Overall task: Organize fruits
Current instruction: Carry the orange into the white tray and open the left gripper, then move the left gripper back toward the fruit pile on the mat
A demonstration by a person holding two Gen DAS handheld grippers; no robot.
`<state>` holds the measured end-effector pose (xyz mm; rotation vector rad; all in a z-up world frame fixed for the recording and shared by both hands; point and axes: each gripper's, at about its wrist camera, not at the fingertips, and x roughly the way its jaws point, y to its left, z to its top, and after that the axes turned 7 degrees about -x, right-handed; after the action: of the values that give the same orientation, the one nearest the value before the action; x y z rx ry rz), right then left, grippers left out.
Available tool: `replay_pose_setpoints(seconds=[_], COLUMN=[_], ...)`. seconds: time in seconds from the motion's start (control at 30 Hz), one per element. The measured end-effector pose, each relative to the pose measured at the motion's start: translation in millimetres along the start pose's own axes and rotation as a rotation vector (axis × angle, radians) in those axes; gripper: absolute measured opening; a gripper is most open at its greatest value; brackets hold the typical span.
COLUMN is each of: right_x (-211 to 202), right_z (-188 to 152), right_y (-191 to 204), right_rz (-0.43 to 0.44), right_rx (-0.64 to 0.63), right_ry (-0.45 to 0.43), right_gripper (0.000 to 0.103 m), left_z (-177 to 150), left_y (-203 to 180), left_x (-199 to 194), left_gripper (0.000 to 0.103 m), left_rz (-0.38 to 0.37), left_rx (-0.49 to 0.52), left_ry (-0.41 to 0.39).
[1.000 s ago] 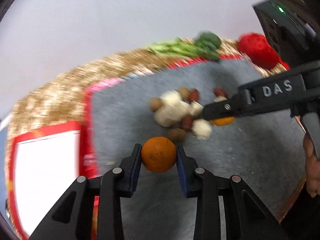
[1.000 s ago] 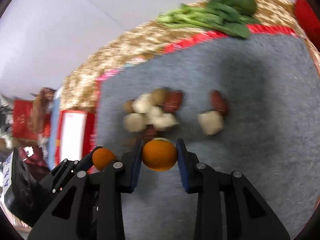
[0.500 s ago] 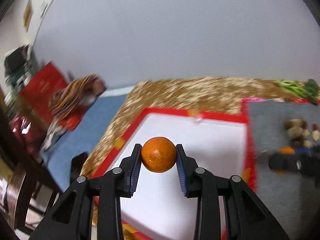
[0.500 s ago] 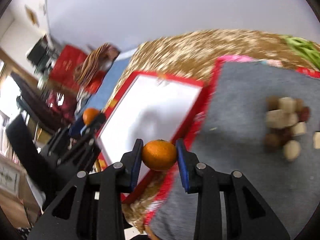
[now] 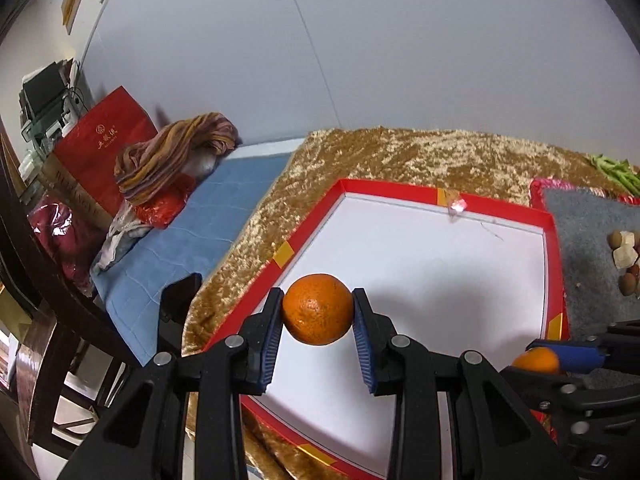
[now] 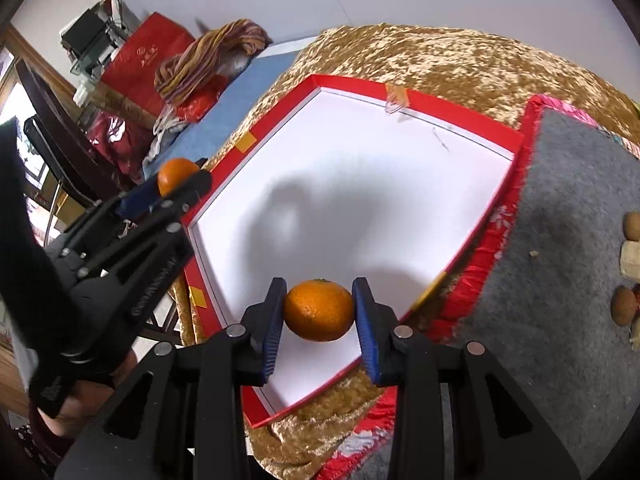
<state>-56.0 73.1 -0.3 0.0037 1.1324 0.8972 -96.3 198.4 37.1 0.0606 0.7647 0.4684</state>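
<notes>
My left gripper (image 5: 318, 316) is shut on an orange (image 5: 318, 309), held above the near-left part of a red-rimmed box with a white floor (image 5: 420, 264). My right gripper (image 6: 319, 316) is shut on a second orange (image 6: 319, 310), above the box's (image 6: 352, 184) near corner. In the left wrist view the right gripper's orange (image 5: 536, 361) shows at the lower right. The right wrist view has the left gripper's orange (image 6: 176, 175) at the box's left edge. Nothing lies inside the box.
A grey mat (image 6: 568, 240) to the right of the box carries small brown and pale fruits (image 5: 624, 256). Green vegetables (image 5: 616, 170) lie far right. The gold cloth (image 5: 400, 156) covers the table. Beyond its left edge are a blue mat (image 5: 192, 240), a red bag (image 5: 100, 148) and a dark chair (image 5: 36, 264).
Both grippers swung left from the grey mat and its fruit pile to above the red box, each still holding its orange. In the last half second they came closer to the box.
</notes>
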Motion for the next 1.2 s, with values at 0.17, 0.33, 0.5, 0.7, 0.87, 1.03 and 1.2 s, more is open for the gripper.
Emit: replay_pose_setpoints(seconds=[0.17, 0.33, 0.5, 0.7, 0.87, 1.03, 1.2], right_x=[10.2, 15.3, 8.3, -10.1, -17.3, -19.1, -17.8], right_z=[2.2, 2.9, 6.3, 11.9, 14.9, 15.6, 14.9], right_y=[9.2, 13.3, 8.2, -2.6, -9.6, -10.0, -11.7], right_rz=[-0.027, -0.056, -0.055, -0.053, -0.051, -0.049, -0.047], right_rx=[-0.039, -0.060, -0.034, 0.022, 0.056, 0.057, 0.062], right_ry=[0.022, 0.046, 0.011, -0.062, -0.084, -0.092, -0.087], right_gripper=[0.036, 0.049, 0.053, 0.053, 0.054, 0.054, 0.054], left_z=[1.6, 6.5, 13.2, 23.0, 28.3, 29.3, 30.1], left_y=[10.2, 16.2, 19.9, 24.7, 29.7, 34.6, 39.6], left_x=[-9.4, -24.2, -39.4, -48.3, -50.8, -48.2, -47.6], left_gripper=[0.035, 0.038, 0.053, 0.058, 0.058, 0.058, 0.058], left_rz=[-0.003, -0.015, -0.012, -0.026, -0.012, -0.003, 0.010], left_rx=[-0.022, -0.038, -0.056, -0.101, -0.132, -0.153, -0.165], left_ry=[-0.063, -0.151, -0.233, -0.257, -0.266, -0.255, -0.252])
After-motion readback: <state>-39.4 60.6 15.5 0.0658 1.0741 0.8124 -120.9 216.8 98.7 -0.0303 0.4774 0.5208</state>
